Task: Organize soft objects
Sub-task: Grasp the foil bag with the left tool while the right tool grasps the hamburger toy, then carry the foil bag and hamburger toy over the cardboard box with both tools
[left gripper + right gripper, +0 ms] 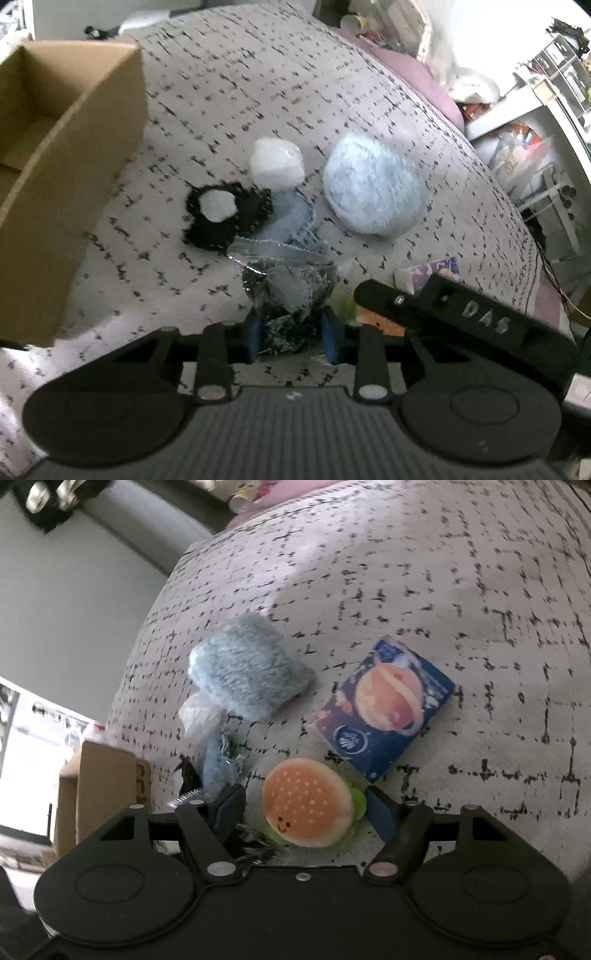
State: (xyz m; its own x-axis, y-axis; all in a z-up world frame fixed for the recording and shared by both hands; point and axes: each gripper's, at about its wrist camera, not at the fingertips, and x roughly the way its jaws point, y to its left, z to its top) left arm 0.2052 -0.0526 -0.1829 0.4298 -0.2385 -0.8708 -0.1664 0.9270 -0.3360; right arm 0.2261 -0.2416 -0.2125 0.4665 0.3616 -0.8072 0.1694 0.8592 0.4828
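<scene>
In the left wrist view my left gripper [291, 334] is shut on a crinkled clear plastic bag [290, 299] with dark contents, its blue pads [254, 334] pressing both sides. Beyond it on the bed lie a denim scrap [291, 216], a black fluffy piece with a white centre [218, 218], a white soft lump [277, 164] and a pale blue fluffy ball [373, 188]. In the right wrist view my right gripper [304, 808] stands open around a burger plush [308, 801], with a gap at the left pad. The fluffy ball [247, 668] lies further off.
An open cardboard box [55, 147] stands at the left on the patterned bedspread [258, 74]; the box [103, 786] also shows in the right wrist view. A tissue pack with a planet print [388, 705] lies beside the burger. Shelves and clutter [535, 129] line the bed's right side.
</scene>
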